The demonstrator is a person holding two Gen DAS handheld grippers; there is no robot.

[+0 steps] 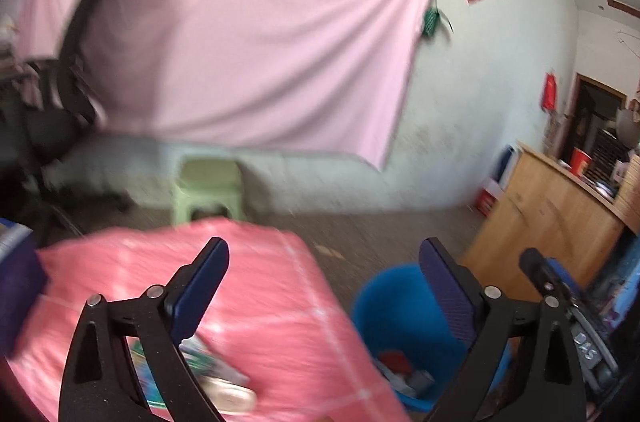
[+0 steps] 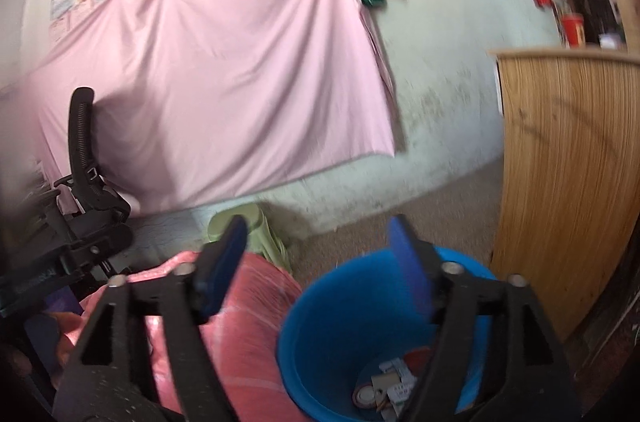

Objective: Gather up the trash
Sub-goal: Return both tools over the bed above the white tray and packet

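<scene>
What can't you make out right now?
- Left wrist view: trash on the table is motion-blurred and partly behind the left gripper; unidentifiable.
- Both views: bin contents partly hidden by the right gripper finger; items unclear.
- Table's near edge is cut off.

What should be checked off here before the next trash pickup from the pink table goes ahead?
1. Left gripper open and holding nothing: ok, fingers wide apart.
2. Right gripper open and holding nothing: ok, fingers wide apart.
3. Blue bin upright and open beside the pink table: ok.
4. Bin has room left: ok, only a few scraps lie at the bottom.
5. Trash remains on the table: ok, a wrapper and a pale flat piece lie by the left gripper's lower edge.
6. Those pieces sharp enough to choose a grasp: not ok, left wrist view is motion-blurred.
</scene>
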